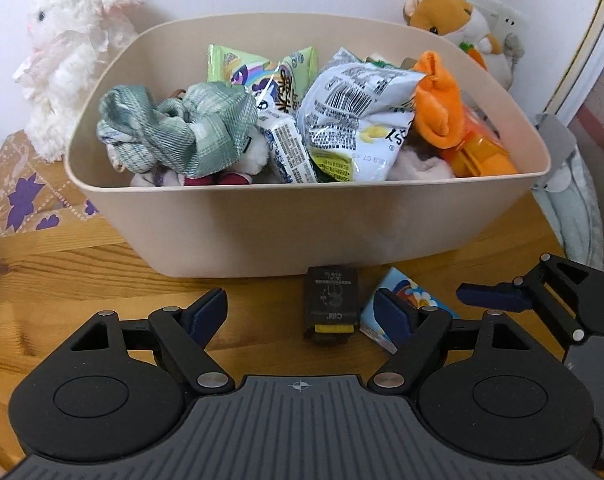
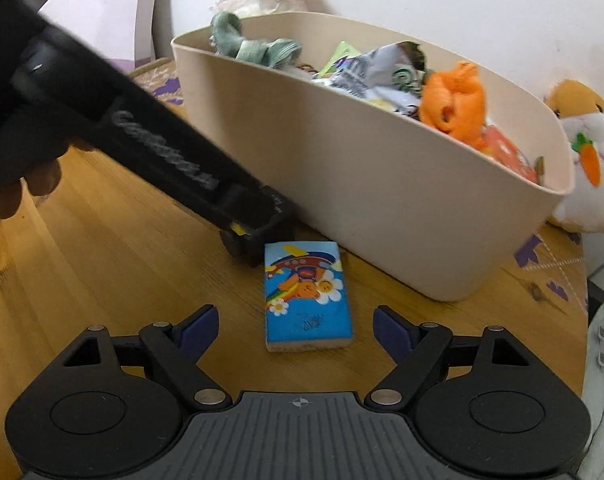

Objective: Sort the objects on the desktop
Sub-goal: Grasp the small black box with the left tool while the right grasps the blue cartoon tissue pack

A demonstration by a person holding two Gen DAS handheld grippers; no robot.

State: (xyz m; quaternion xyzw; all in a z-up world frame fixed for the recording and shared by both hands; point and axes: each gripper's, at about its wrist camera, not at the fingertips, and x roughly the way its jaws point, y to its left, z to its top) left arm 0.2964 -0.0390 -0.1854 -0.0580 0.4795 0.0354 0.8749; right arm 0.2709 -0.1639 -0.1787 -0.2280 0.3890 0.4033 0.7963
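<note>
1. With both pairs of fingers spread wide and holding nothing, I see my left gripper [image 1: 300,312] framing a small black block [image 1: 332,305] on the wooden surface [image 1: 102,272].
2. My right gripper [image 2: 294,326] frames a blue picture eraser [image 2: 307,295] lying flat on the surface, just beside the block.
3. Both things lie just in front of the beige bin [image 1: 302,224], near its wall.
4. I see the bin heaped with snack packets [image 1: 354,120], a green cloth [image 1: 182,128] and an orange plush [image 1: 438,100].
5. Behind it, I see a white plush rabbit [image 1: 66,52] and a hamster toy [image 1: 458,20].
</note>
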